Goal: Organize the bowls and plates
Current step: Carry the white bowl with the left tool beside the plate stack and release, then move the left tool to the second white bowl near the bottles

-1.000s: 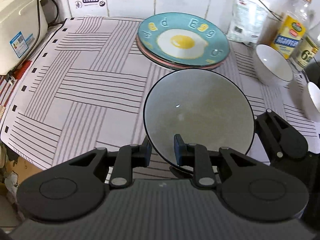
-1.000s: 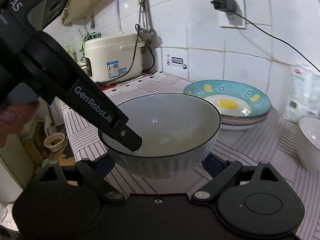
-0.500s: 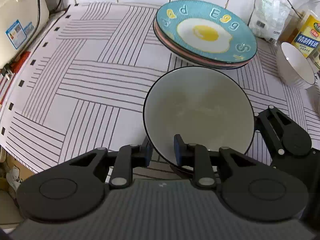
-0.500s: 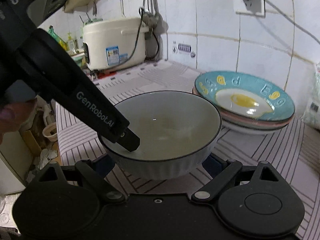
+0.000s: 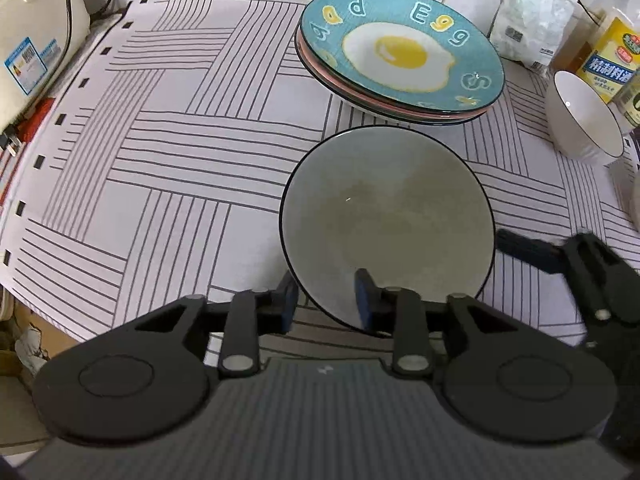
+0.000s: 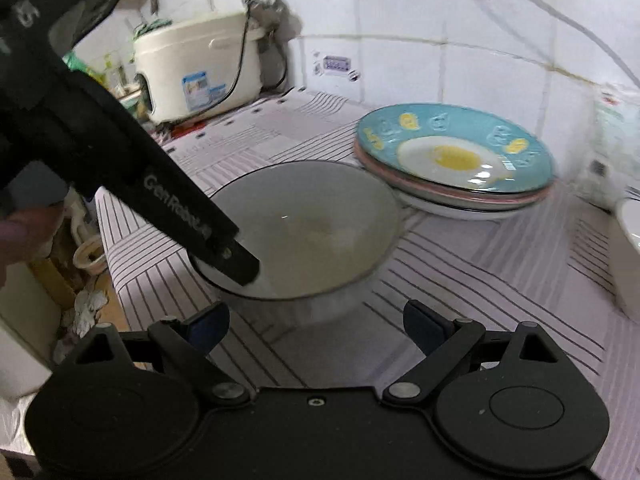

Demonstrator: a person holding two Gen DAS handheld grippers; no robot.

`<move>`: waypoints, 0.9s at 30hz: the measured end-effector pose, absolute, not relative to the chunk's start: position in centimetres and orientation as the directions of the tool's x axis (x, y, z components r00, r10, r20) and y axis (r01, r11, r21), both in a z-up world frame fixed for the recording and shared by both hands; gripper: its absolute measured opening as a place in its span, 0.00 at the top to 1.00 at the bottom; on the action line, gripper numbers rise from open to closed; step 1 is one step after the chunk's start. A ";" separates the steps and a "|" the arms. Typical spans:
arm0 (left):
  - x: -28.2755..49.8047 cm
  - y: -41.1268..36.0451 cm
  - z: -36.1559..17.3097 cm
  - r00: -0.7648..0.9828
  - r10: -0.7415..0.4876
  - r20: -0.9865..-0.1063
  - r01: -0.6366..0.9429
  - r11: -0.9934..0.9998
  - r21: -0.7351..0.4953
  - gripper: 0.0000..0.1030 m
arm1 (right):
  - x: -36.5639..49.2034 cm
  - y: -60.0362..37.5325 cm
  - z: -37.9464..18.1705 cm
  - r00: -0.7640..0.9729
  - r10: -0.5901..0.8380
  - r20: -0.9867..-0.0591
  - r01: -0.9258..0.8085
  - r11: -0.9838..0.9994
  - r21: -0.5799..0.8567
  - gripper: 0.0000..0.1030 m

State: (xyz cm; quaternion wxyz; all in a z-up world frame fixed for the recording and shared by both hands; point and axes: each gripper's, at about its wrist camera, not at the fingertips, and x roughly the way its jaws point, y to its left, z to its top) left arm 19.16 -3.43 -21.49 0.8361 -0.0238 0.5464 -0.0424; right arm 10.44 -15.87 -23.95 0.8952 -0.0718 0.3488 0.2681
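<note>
A grey bowl with a dark rim (image 5: 388,220) rests on the striped mat. My left gripper (image 5: 325,300) is shut on its near rim, one finger inside and one outside; it also shows in the right wrist view (image 6: 224,248) over the grey bowl (image 6: 316,220). My right gripper (image 6: 316,322) is open and empty, just short of the bowl, its fingers apart from it. A stack of plates topped by a teal fried-egg plate (image 5: 400,52) sits behind the bowl, also in the right wrist view (image 6: 456,152). A white bowl (image 5: 584,120) stands at the right.
A white rice cooker (image 6: 196,68) stands at the back left, by the mat's (image 5: 160,152) left edge. An oil bottle (image 5: 612,60) and a white bag (image 5: 528,20) stand against the tiled wall at the right. The counter's front edge drops off at the left.
The left gripper has lowered the grey bowl onto the mat in front of the plate stack. The right gripper has drawn back from around the bowl and now stands clear of it.
</note>
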 end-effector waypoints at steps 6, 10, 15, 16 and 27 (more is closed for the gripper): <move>18.2 -3.3 -19.3 0.413 -0.095 -0.906 0.021 0.995 -0.095 0.63 | 8.8 -19.5 -21.7 0.662 0.414 -0.625 -0.455 0.885 0.104 0.07; 17.7 -4.4 -16.8 0.446 -0.104 -0.889 0.029 0.994 -0.101 0.61 | 8.1 -22.5 -19.5 0.702 0.403 -0.587 -0.374 0.910 0.178 0.07; 17.7 -7.4 -14.2 0.479 -0.133 -0.868 0.065 0.991 -0.115 0.61 | 7.0 -25.4 -16.9 0.762 0.343 -0.550 -0.291 0.939 0.181 0.11; 17.7 -8.1 -13.8 0.486 -0.139 -0.863 0.075 0.990 -0.117 0.60 | 6.8 -26.0 -16.4 0.777 0.330 -0.536 -0.275 0.944 0.181 0.11; 21.1 -16.2 -9.9 0.545 -0.225 -0.808 0.188 0.972 -0.145 0.60 | 8.7 -31.7 -13.0 0.798 0.189 -0.573 -0.110 0.979 0.169 0.15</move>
